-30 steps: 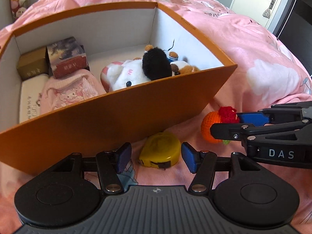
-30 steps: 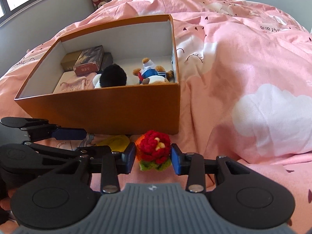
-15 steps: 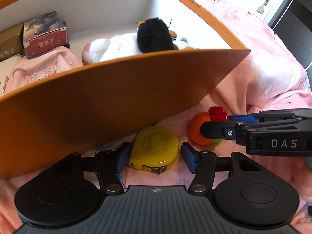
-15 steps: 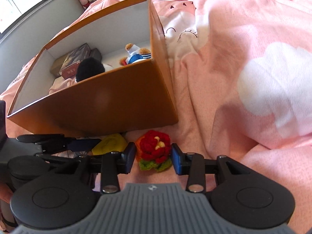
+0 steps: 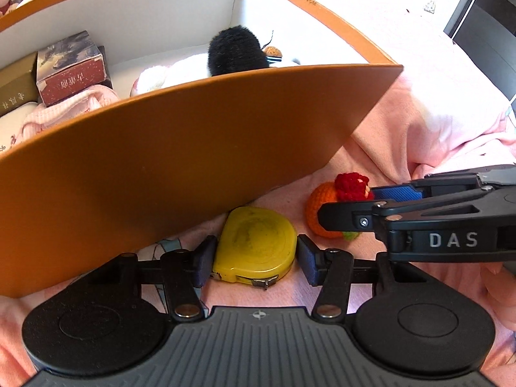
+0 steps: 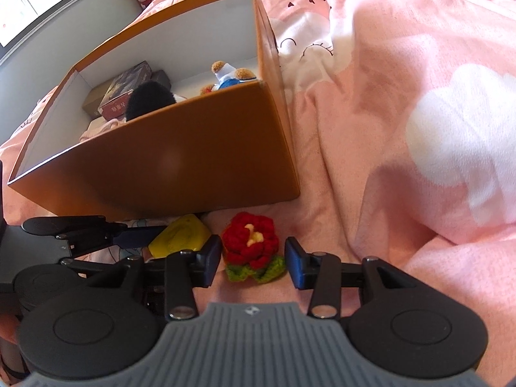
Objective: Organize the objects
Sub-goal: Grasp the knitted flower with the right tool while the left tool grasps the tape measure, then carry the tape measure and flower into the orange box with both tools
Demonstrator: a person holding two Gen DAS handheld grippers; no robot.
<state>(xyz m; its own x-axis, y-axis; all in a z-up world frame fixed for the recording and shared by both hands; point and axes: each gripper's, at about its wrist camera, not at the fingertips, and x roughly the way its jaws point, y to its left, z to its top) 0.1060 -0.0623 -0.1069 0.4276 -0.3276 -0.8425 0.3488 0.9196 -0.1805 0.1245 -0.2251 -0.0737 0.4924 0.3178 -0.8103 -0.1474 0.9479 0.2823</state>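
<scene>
Left tool (image 5: 254, 259) straddling yellow tape measure (image 5: 256, 250) on bed (image 6: 403, 103), jaws just closing, small gaps remaining. Right tool (image 6: 253, 266) straddling crocheted flower (image 6: 251, 250), jaws opening slightly, not pressing. Orange box (image 6: 193, 167) lying at 12 o'clock.

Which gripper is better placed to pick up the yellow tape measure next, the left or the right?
Left. The left gripper already straddles the tape measure; its jaws have just been closing. The right gripper straddles the crocheted flower.
</scene>
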